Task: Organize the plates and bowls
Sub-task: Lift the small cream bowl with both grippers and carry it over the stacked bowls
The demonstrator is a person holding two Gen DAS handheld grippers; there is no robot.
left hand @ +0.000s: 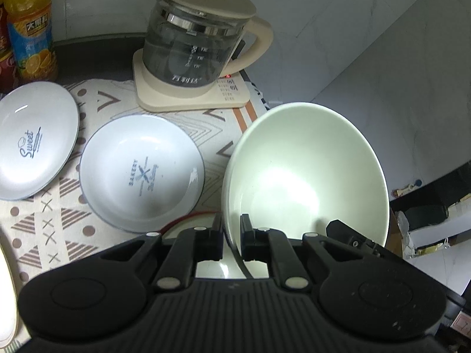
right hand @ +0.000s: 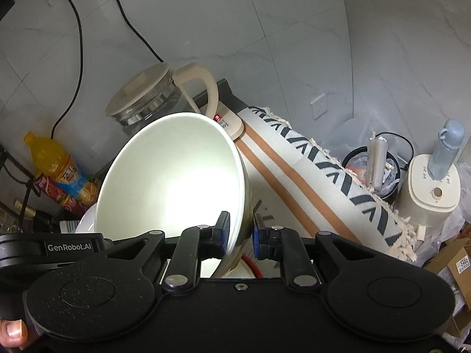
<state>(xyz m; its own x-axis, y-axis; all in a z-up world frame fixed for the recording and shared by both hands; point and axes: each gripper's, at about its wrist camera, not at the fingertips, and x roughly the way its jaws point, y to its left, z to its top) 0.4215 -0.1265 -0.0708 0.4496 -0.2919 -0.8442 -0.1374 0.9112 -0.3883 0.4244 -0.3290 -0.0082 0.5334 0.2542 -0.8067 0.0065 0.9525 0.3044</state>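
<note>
A large white bowl [left hand: 306,176] is held tilted above the table by both grippers. My left gripper [left hand: 231,229] is shut on its near left rim. My right gripper [right hand: 240,229] is shut on its right rim, and the bowl [right hand: 173,182] fills the middle of that view. Two white plates lie on the patterned cloth to the left: one printed "Bakery" [left hand: 141,173], one printed "Sweet" [left hand: 32,144]. A red-rimmed dish [right hand: 250,266] shows partly below the bowl.
A glass kettle [left hand: 197,38] on a cream base stands at the back of the table. An orange drink bottle [left hand: 29,29] stands at the far left. The table's right edge drops to a bin [right hand: 374,170] and a small appliance [right hand: 429,194] on the floor.
</note>
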